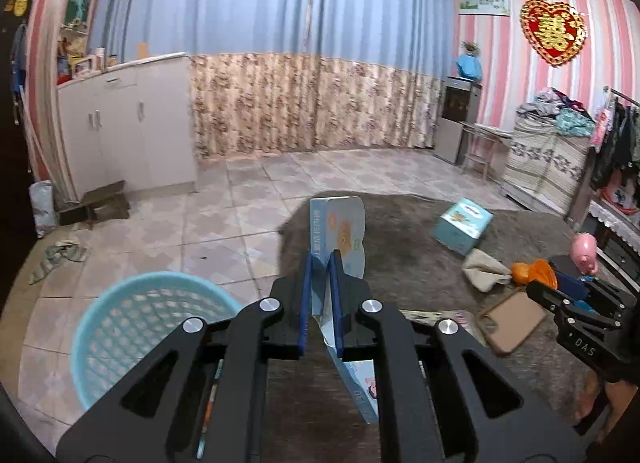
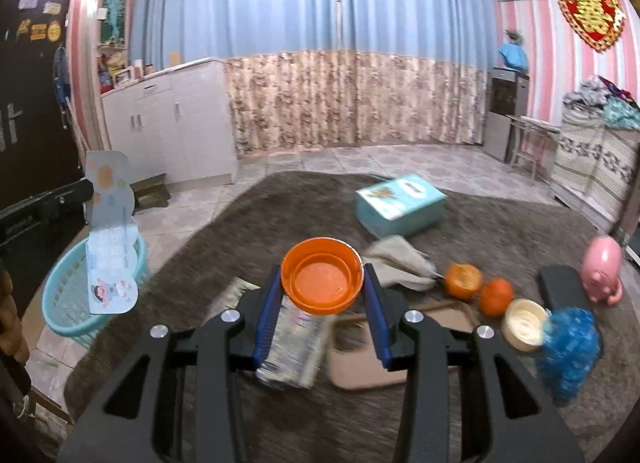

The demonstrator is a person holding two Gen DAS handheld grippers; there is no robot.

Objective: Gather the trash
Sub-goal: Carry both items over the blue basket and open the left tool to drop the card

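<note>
My left gripper (image 1: 320, 259) is shut on a flattened light-blue printed carton (image 1: 340, 231), held upright above the table's left edge, right of the light-blue mesh basket (image 1: 140, 327). In the right wrist view the carton (image 2: 110, 239) hangs over the basket (image 2: 68, 303). My right gripper (image 2: 322, 283) is shut on a clear plastic jar with an orange lid (image 2: 322, 281), held over the brown table (image 2: 280, 207). The right gripper also shows in the left wrist view (image 1: 560, 287).
On the table lie a light-blue tissue box (image 2: 400, 203), a crumpled beige cloth (image 2: 400, 263), two oranges (image 2: 480, 287), a cream lid (image 2: 524, 323), a blue scrubber (image 2: 568, 351), a pink pig figure (image 2: 602, 271), a dark case (image 2: 560, 287) and a tan phone-shaped case (image 2: 360, 351). White cabinets (image 1: 128, 123) stand at the left.
</note>
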